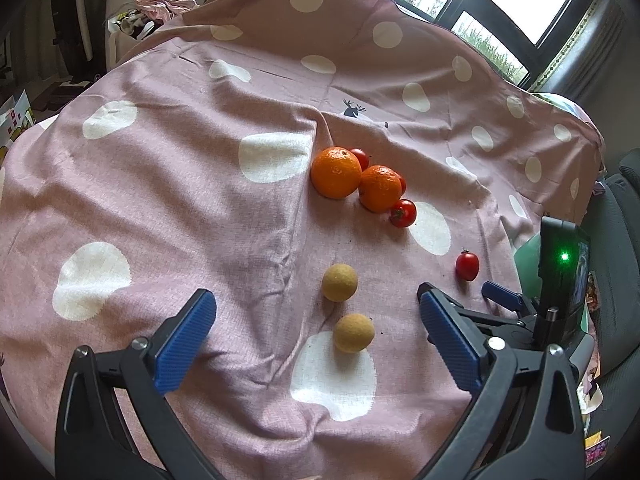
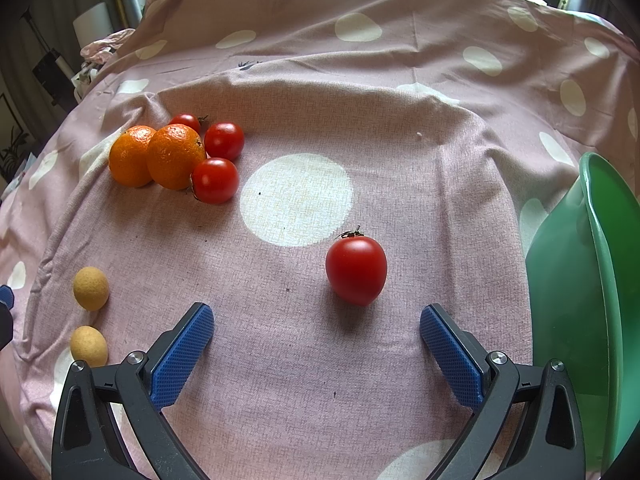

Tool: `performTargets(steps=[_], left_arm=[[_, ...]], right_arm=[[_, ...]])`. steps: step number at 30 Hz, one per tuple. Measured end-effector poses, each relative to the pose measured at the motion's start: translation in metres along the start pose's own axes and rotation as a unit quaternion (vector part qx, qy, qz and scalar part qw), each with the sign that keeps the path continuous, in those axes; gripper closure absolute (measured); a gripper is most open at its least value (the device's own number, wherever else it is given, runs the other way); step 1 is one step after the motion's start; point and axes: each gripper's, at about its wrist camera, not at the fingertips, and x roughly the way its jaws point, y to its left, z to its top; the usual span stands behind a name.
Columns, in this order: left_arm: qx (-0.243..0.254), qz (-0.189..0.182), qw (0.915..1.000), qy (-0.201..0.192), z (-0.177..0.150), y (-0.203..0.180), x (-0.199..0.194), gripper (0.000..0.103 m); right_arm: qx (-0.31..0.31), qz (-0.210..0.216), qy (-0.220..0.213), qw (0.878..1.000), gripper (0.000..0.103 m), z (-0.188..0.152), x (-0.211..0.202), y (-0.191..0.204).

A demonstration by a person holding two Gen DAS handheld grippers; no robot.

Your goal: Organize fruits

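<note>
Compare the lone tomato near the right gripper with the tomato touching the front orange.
The lone tomato stands apart on bare cloth; the cluster tomato presses against an orange. The lone one looks egg-shaped with its stem up; the other is rounder, stem sideways toward the orange. Both are glossy red and ungrasped.

Soft daylight from blown-out windows [image 1: 528, 0] behind the pink dotted cloth [image 1: 180, 184] lights both views evenly. Fruit casts short, faint shadows toward the camera; the lone tomato [image 2: 356, 270] shows a mild sheen. Fisheye distortion bends the edges, corners fall to black, and a green indicator light [image 1: 564, 257] flares slightly.
</note>
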Motion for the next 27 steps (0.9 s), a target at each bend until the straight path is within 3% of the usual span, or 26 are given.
performTargets(steps=[27], left_arm=[[-0.012,0.021,0.9997,-0.008,0.0022,0.0054,0.0009,0.001]], right_arm=[[0.0,0.0,0.0,1.0,0.001,-0.0003,-0.0003,-0.0002]])
